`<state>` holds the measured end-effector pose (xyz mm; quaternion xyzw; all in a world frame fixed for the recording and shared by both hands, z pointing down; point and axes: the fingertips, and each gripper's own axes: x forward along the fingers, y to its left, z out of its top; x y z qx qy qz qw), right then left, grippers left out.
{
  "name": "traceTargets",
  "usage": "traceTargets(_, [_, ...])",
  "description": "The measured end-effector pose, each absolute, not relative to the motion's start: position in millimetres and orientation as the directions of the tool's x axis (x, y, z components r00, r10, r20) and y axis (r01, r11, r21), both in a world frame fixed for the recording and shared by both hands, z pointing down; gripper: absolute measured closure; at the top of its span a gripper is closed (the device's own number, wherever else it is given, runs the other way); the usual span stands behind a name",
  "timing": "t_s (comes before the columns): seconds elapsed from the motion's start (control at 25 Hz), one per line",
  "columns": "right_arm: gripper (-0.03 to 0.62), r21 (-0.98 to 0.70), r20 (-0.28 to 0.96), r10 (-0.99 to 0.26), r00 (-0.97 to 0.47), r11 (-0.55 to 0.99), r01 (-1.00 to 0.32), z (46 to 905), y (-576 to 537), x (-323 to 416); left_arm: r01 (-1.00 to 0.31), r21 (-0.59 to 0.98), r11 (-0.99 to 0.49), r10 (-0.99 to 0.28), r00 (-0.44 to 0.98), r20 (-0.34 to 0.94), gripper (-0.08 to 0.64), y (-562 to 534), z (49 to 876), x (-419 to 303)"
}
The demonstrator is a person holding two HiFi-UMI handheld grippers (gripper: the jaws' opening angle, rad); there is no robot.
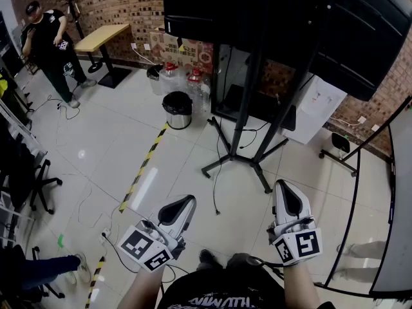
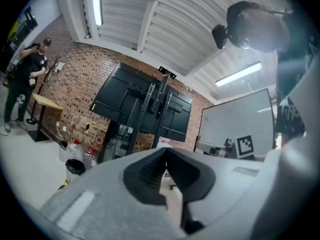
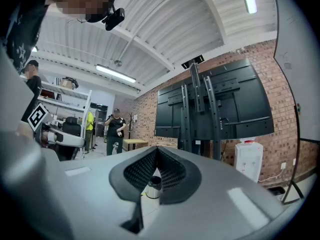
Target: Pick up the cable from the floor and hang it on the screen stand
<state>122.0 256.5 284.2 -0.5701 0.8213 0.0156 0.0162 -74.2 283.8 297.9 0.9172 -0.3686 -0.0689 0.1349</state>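
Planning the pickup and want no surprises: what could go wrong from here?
The cable is thin and flat on the tiles; the left gripper and right gripper are both shut, so they must open first, and it may slip out. It also runs past the screen stand's legs, where it could snag when lifted.

Red brick wall closes the far side of the room. The floor is pale glossy tile, crossed by a yellow-and-black tape stripe. A wooden tabletop on a black leg stands by the wall, with a person just beside it. A black-lined bin sits near large water jugs. To the right stands what looks like a white water dispenser. Overhead, a white ribbed ceiling carries tube lights.
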Motion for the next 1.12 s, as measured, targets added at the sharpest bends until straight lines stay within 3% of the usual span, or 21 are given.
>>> traceTargets(0.52, [0.584,-0.014,-0.036,-0.935,-0.354,0.355,-0.935,306,204,128,-0.690,0.289,-0.664,-0.721,0.693,-0.003,0.560,241,312,-87])
traceTargets(1.12, [0.584,-0.140,-0.003,-0.875,-0.484,0.480,-0.866,344,12,166,-0.755,0.257,-0.603,-0.781,0.625,0.004,0.560,87,320,-31])
